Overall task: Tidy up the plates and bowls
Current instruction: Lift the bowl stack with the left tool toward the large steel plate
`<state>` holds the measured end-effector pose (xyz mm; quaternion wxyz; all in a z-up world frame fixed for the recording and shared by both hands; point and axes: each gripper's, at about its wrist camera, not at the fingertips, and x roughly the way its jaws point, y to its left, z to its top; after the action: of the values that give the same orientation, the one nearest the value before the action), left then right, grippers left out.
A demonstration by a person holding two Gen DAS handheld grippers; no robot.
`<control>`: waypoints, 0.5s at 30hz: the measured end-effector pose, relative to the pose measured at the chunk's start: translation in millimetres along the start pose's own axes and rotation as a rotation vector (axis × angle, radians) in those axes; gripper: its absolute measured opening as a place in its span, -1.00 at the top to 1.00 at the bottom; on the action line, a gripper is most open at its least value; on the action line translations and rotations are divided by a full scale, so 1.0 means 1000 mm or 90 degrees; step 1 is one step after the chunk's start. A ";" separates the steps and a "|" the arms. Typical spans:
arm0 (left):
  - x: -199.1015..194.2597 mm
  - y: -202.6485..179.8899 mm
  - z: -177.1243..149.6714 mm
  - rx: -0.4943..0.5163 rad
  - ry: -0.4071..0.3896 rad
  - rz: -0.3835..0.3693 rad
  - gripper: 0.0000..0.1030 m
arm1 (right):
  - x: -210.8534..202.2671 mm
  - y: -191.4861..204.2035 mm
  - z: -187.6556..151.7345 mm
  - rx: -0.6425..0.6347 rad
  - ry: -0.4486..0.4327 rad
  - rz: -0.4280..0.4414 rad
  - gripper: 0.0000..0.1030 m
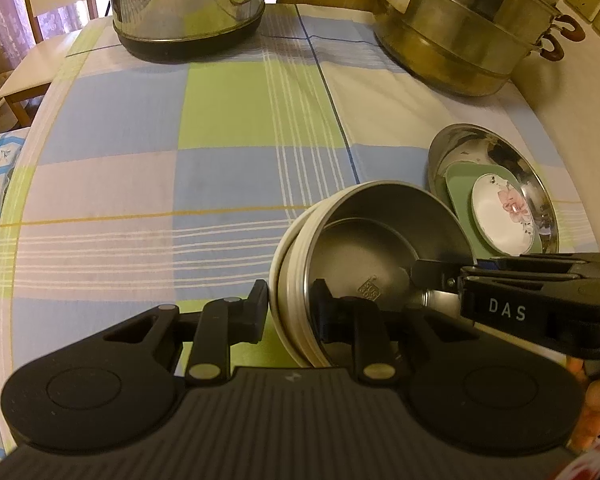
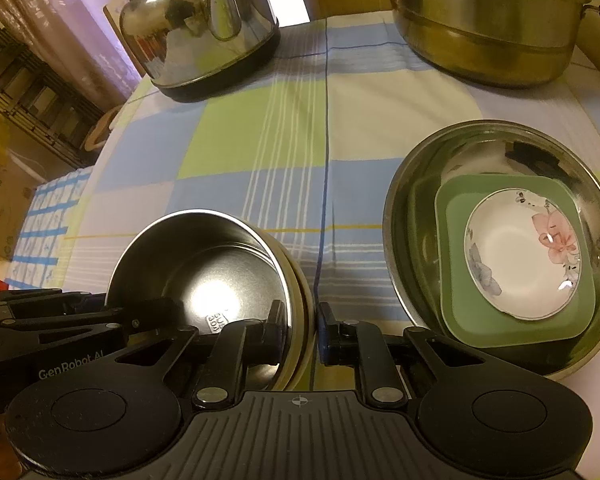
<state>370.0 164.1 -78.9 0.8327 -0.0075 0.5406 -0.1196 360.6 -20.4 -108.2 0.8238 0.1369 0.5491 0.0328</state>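
Left gripper [image 1: 290, 310] clamped on one rim of the round steel bowl with cream outer wall [image 1: 364, 256]; right gripper [image 2: 302, 326] clenched on the opposite rim. Bowl tilted above the checked tablecloth [image 1: 140, 160]. Probably light, rigid, slippery; best held at the rim. Just beside: wide steel basin [image 2: 420, 184] holding a green square plate [image 2: 452, 280] and a white flowered saucer [image 2: 516, 264]. Further off: steel kettle [image 2: 188, 28], stacked steamer pot [image 2: 484, 32]. Path apparently unobstructed.
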 end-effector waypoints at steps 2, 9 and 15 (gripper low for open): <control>-0.003 -0.001 0.000 0.000 -0.003 0.001 0.60 | -0.002 0.000 0.000 -0.002 -0.002 0.001 0.68; -0.011 -0.008 -0.002 0.000 -0.015 0.004 0.60 | -0.010 -0.002 0.000 -0.005 -0.008 0.004 0.69; -0.019 -0.017 -0.003 0.004 -0.029 0.007 0.60 | -0.020 -0.004 -0.001 -0.007 -0.017 0.005 0.69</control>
<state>356.5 152.4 -60.3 0.8454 -0.0049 0.5213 -0.1162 350.9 -28.4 -91.7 0.8317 0.1347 0.5373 0.0376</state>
